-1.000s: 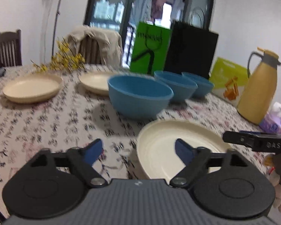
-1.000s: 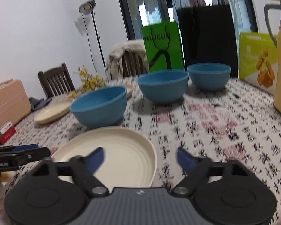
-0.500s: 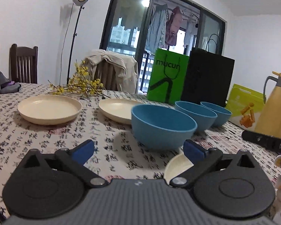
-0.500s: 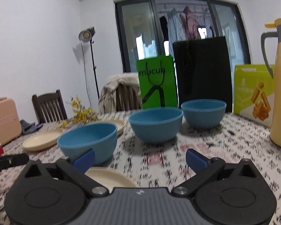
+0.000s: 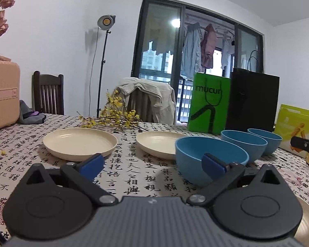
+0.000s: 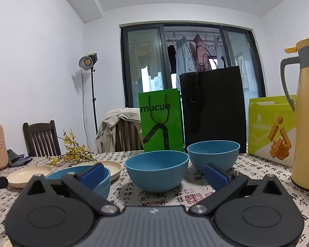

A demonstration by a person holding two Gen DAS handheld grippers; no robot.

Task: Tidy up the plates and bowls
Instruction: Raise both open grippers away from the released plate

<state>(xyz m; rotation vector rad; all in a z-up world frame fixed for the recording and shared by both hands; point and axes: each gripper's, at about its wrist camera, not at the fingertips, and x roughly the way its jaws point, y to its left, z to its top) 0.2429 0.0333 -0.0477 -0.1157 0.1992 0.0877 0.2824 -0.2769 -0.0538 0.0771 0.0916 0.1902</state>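
Observation:
In the left wrist view, two cream plates (image 5: 80,142) (image 5: 158,142) lie on the patterned tablecloth, with three blue bowls to their right, the nearest (image 5: 197,158) just ahead. A third cream plate's rim (image 5: 307,222) shows at the lower right. My left gripper (image 5: 152,164) is open and empty above the cloth. In the right wrist view, my right gripper (image 6: 154,173) is open and empty, facing the middle blue bowl (image 6: 156,173), with bowls at left (image 6: 101,181) and right (image 6: 213,156). Two plates (image 6: 28,175) (image 6: 113,167) lie at the left.
A green bag (image 6: 161,123), a black bag (image 6: 213,111), a green box (image 6: 272,129) and a yellow thermos jug (image 6: 307,119) stand at the table's back and right. Yellow flower twigs (image 5: 113,119) lie behind the plates. Chairs (image 5: 47,92) stand beyond the table.
Both grippers have tilted up and drawn back from the near cream plate. It has dropped to the frame's lower edge. Both stay open.

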